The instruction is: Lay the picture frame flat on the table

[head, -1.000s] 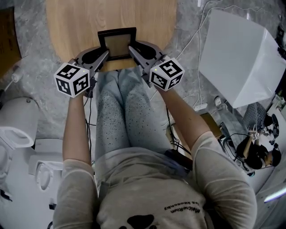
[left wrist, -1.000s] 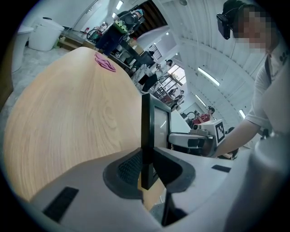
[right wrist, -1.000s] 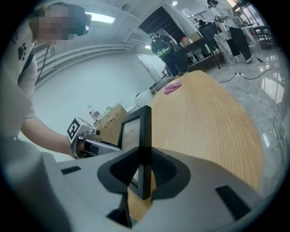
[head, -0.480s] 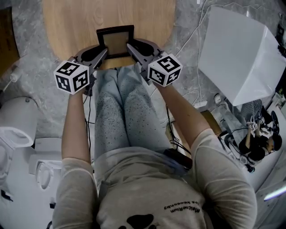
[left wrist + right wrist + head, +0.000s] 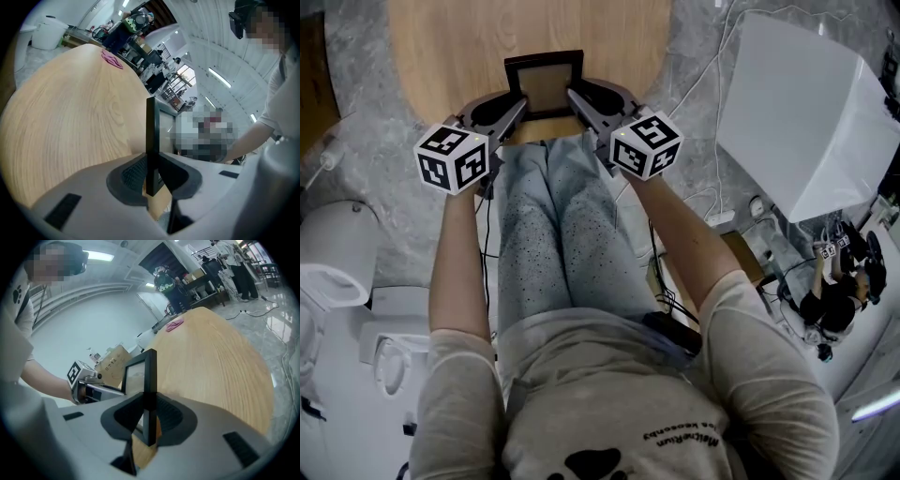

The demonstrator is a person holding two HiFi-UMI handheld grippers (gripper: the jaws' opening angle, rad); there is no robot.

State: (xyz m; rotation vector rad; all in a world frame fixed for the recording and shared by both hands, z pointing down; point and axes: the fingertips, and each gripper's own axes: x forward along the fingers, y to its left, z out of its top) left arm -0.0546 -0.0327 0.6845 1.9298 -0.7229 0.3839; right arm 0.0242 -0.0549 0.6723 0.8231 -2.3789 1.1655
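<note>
A black picture frame (image 5: pixel 545 84) with a pale brown inside is held over the near edge of the round wooden table (image 5: pixel 441 47), its face turned up toward me. My left gripper (image 5: pixel 516 105) is shut on its left side edge and my right gripper (image 5: pixel 577 101) on its right side edge. The left gripper view shows the frame (image 5: pixel 151 136) edge-on, pinched between the dark pads (image 5: pixel 132 174) of the left gripper (image 5: pixel 151 177). Seen from the right gripper, the frame (image 5: pixel 149 378) again stands edge-on in the right gripper (image 5: pixel 149 422). Its bottom end hangs just above the table edge.
A small pink thing (image 5: pixel 111 58) lies at the table's far side. A big white box (image 5: pixel 806 112) stands on the floor at the right, with cables (image 5: pixel 712 202) beside it. White equipment (image 5: pixel 337 262) sits at the left. My knees (image 5: pixel 553 206) are under the table's near edge.
Both grippers and the frame have shifted a little farther in over the table; the grip on both side edges is unchanged.
</note>
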